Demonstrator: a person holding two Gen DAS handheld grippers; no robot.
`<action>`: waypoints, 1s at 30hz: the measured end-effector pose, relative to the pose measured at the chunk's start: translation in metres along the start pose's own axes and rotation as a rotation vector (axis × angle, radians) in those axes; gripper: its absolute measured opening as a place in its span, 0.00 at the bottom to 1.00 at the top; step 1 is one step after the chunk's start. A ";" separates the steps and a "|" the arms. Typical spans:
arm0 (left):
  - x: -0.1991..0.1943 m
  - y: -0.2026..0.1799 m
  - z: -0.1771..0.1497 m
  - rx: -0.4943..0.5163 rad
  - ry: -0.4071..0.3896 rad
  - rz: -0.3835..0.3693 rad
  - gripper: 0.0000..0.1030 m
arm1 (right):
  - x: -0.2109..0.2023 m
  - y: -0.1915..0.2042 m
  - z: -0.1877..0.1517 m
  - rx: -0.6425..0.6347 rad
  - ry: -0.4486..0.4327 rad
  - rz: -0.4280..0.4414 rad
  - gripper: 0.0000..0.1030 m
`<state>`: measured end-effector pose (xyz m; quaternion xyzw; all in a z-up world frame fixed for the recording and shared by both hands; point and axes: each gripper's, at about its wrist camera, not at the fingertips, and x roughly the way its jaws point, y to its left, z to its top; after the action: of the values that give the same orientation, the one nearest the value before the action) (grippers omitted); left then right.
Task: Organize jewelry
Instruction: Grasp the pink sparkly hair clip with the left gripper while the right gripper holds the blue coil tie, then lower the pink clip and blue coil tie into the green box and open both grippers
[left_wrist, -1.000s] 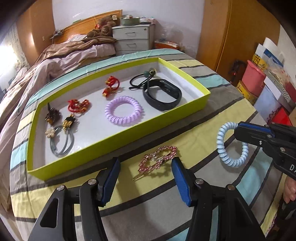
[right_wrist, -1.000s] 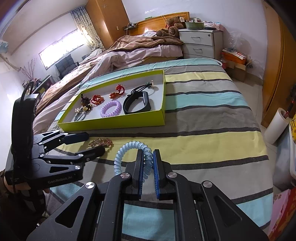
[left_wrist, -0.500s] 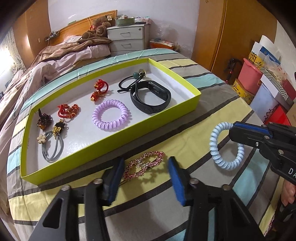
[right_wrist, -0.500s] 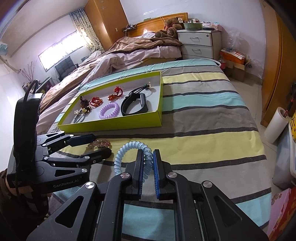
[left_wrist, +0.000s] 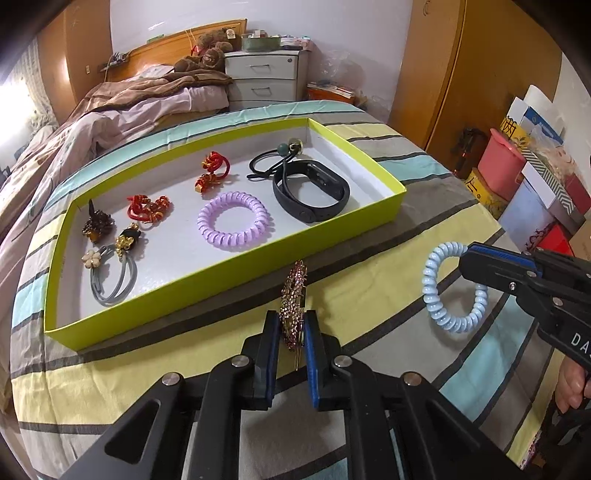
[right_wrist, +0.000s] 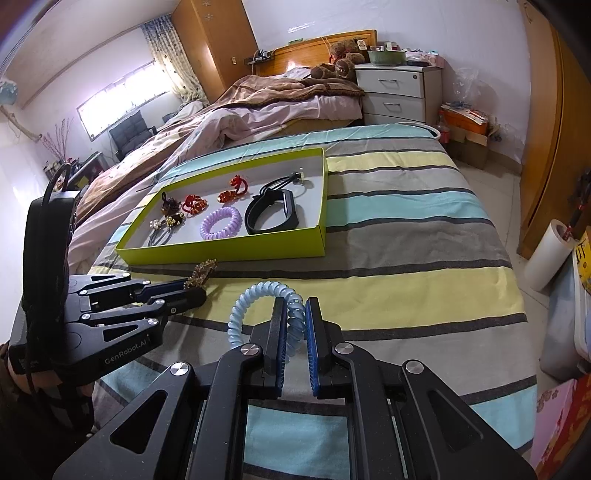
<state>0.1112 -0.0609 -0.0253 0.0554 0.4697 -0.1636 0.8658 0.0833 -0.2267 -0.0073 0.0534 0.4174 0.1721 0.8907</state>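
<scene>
A pink rhinestone hair clip (left_wrist: 293, 295) stands on edge between the blue pads of my left gripper (left_wrist: 290, 325), whose jaws are closing and press on it, just in front of the lime-green tray (left_wrist: 236, 280). From the side, the clip (right_wrist: 202, 272) sticks out past the left gripper (right_wrist: 192, 291). My right gripper (right_wrist: 295, 325) is shut on a pale blue spiral hair tie (right_wrist: 258, 295), held above the striped bedspread; that hair tie (left_wrist: 443, 288) hangs at the right. The tray holds a purple spiral tie (left_wrist: 233, 221), a black wristband (left_wrist: 314, 192) and several small hair ornaments.
The striped bedspread (right_wrist: 406, 236) covers the bed under the tray. A second bed with brown and pink bedding (right_wrist: 266, 96) lies beyond, with a white drawer unit (right_wrist: 399, 92). Coloured boxes (left_wrist: 528, 184) stand on the floor at the right.
The left gripper's jaws have closed from wide apart onto the pink clip, which has turned from lying flat to standing on edge. The right gripper has kept still with the blue tie.
</scene>
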 end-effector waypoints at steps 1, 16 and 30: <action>-0.001 0.000 -0.001 -0.002 -0.002 -0.001 0.12 | 0.000 0.001 0.000 -0.001 -0.002 0.000 0.10; -0.023 0.017 -0.010 -0.075 -0.054 0.000 0.10 | -0.003 0.008 0.002 -0.013 -0.012 0.000 0.10; -0.063 0.058 0.003 -0.132 -0.122 0.056 0.10 | 0.000 0.035 0.035 -0.062 -0.052 0.022 0.10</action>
<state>0.1012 0.0071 0.0254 0.0012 0.4240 -0.1109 0.8988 0.1006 -0.1921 0.0237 0.0349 0.3879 0.1933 0.9005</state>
